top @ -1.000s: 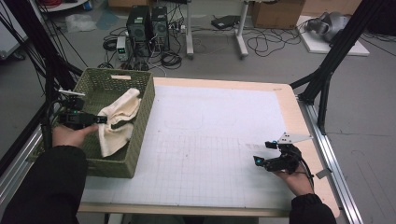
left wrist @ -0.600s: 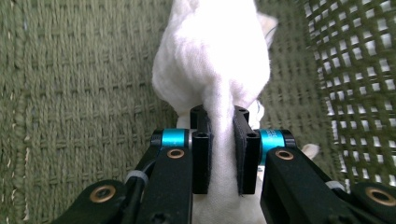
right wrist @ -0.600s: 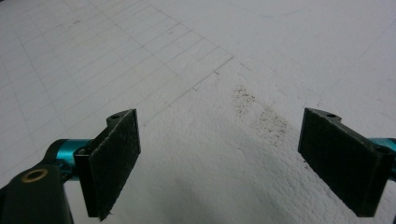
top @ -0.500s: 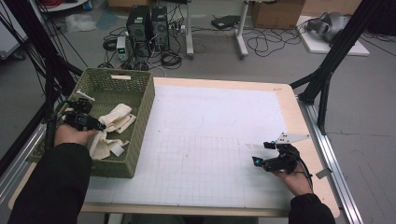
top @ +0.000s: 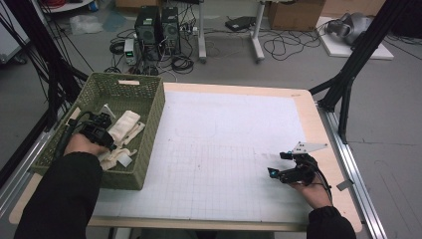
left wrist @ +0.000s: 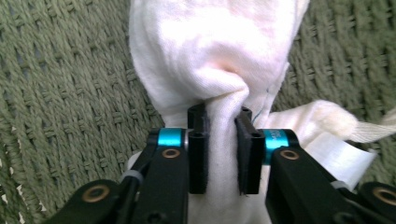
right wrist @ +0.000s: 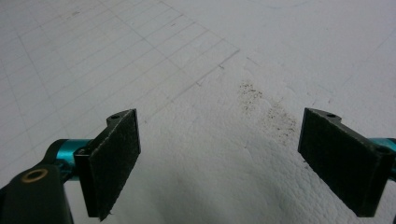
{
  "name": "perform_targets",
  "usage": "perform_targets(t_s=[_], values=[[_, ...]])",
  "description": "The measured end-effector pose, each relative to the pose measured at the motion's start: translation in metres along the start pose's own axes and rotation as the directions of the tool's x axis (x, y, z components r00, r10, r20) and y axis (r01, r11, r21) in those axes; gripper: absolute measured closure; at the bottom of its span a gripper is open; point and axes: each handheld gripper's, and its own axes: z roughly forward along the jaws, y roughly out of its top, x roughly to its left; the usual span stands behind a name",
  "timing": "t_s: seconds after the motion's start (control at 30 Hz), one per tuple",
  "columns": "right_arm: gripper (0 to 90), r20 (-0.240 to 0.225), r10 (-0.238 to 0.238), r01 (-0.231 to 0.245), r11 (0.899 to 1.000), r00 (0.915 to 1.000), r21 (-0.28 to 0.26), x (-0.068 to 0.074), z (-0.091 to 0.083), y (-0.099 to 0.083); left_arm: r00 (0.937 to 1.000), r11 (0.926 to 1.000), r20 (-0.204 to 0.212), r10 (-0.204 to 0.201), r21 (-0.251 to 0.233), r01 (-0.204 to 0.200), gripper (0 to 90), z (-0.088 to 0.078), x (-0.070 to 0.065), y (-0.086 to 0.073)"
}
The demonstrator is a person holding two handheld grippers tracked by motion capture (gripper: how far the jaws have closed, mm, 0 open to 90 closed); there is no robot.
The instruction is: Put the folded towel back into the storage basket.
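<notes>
A cream cloth point(top: 124, 128) lies crumpled inside the green woven basket point(top: 151, 102) at the table's left. My left gripper point(top: 103, 130) reaches down into the basket over it. In the left gripper view a fold of the cloth point(left wrist: 215, 46) runs between the two pads point(left wrist: 198, 149) of my left gripper point(left wrist: 219, 116) and fills the narrow gap; the jaws have just been opening a little, with the cloth still pinched. My right gripper point(top: 276, 164) rests at the right of the white mat, open, with only the bare mat between its pads point(right wrist: 116, 158).
A white gridded mat point(top: 224, 144) covers most of the wooden table. The basket floor point(left wrist: 60, 70) surrounds the cloth, and a white label point(left wrist: 343, 156) sticks out of the fabric. Black frame struts point(top: 348, 74) rise at the right; computers and cables lie on the floor behind.
The left hand has sunk into the basket with the cloth, which hung over the basket's right wall before and now lies bunched on its floor. The right hand has kept still.
</notes>
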Motion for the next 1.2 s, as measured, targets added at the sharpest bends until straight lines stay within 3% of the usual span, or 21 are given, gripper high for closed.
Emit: perform_targets(t_s=[0.17, 0.3, 0.4, 0.47, 0.6, 0.73, 0.87, 0.97, 1.07, 1.17, 1.2], values=[[12.3, 0.003, 0.001, -0.001, 1.0, 1.0, -0.003, -0.001, -0.001, 0.0, 0.9966, 0.9948, 0.08, -0.02, -0.098, 0.027, 53.5, -0.015, 0.002, 0.001], [12.3, 0.004, 0.003, -0.003, 1.0, 1.0, 0.002, -0.001, 0.0, 0.0, 0.9932, 0.9851, 0.109, -0.04, -0.162, 0.057, 50.6, -0.028, 0.003, 0.005], [12.3, 0.004, 0.004, -0.004, 1.0, 1.0, 0.005, -0.001, 0.0, 0.0, 0.9943, 0.981, 0.098, -0.042, -0.185, 0.06, 48.5, -0.031, 0.002, 0.012], [12.3, 0.005, 0.003, -0.003, 1.0, 1.0, 0.003, -0.001, 0.0, 0.0, 0.9944, 0.9824, 0.096, -0.045, -0.176, 0.061, 48.6, -0.029, 0.001, 0.015], [12.3, 0.003, 0.011, -0.011, 1.0, 0.9999, 0.001, -0.002, 0.0, -0.001, 0.9986, 0.9917, 0.039, -0.035, -0.122, 0.04, 54.0, -0.017, 0.0, 0.019], [12.3, 0.001, 0.008, -0.008, 1.0, 1.0, 0.006, -0.002, 0.001, -0.001, 0.9989, 0.995, 0.039, -0.026, -0.095, 0.03, 59.1, -0.009, 0.0, 0.02], [12.3, 0.001, 0.006, -0.006, 1.0, 1.0, 0.007, -0.002, 0.002, 0.0, 0.9999, 0.9993, -0.008, 0.015, -0.034, -0.015, 54.3, 0.006, -0.006, 0.021], [12.3, -0.002, 0.008, -0.008, 1.0, 1.0, 0.012, -0.002, 0.003, -0.001, 0.999, 0.9992, -0.021, 0.038, -0.011, -0.038, 58.6, 0.015, -0.009, 0.02], [12.3, -0.005, 0.005, -0.005, 1.0, 1.0, 0.015, -0.002, 0.004, -0.001, 0.9988, 0.9997, -0.044, 0.022, -0.006, -0.022, 76.3, 0.013, -0.007, 0.022], [12.3, -0.007, 0.005, -0.005, 1.0, 1.0, 0.019, -0.002, 0.004, 0.0, 0.9987, 0.9988, -0.026, -0.043, -0.025, 0.042, 80.6, 0.011, -0.002, 0.024], [12.3, -0.007, 0.006, -0.006, 1.0, 1.0, 0.017, -0.002, 0.005, -0.001, 0.9966, 0.9945, -0.007, -0.082, -0.066, 0.081, 80.7, 0.008, 0.0, 0.024]])
